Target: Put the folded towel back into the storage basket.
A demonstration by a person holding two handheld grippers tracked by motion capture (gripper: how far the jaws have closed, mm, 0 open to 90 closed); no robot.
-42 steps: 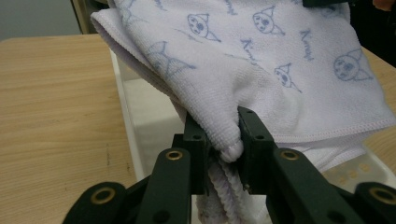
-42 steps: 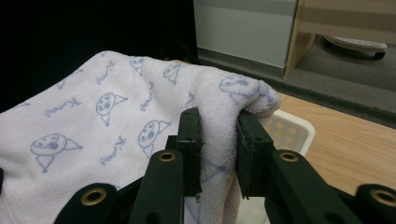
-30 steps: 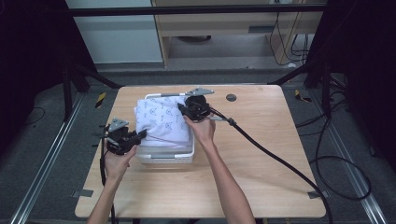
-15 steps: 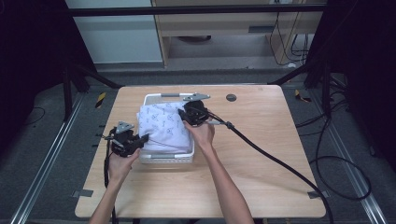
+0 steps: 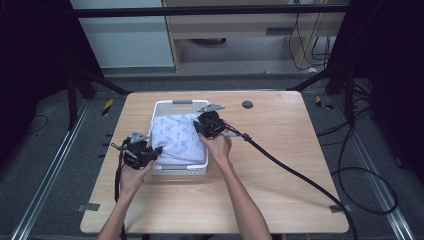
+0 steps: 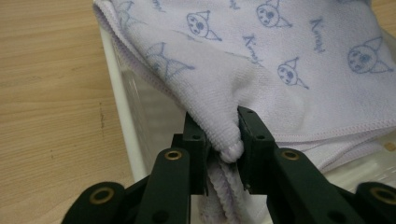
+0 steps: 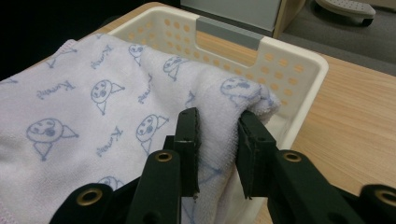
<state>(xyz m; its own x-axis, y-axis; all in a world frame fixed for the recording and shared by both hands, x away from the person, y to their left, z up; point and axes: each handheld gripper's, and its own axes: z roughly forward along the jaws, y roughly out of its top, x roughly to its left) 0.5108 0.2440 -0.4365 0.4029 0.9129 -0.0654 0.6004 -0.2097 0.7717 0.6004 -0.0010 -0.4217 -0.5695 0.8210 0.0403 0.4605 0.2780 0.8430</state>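
While the person's two arms reach in from the near edge of the table [image 5: 280, 200], each hand holds a black tool. The left tool [image 5: 150, 154] is closed tight on a bunched corner of the towel [image 5: 177, 137], at the near left side of the basket [image 5: 180, 169]. A bit farther back, the right tool [image 5: 206, 125] pinches a fold of the same towel by the basket's right wall. The pale purple towel, printed with little blue faces, lies spread over the white basket in the middle of the table.
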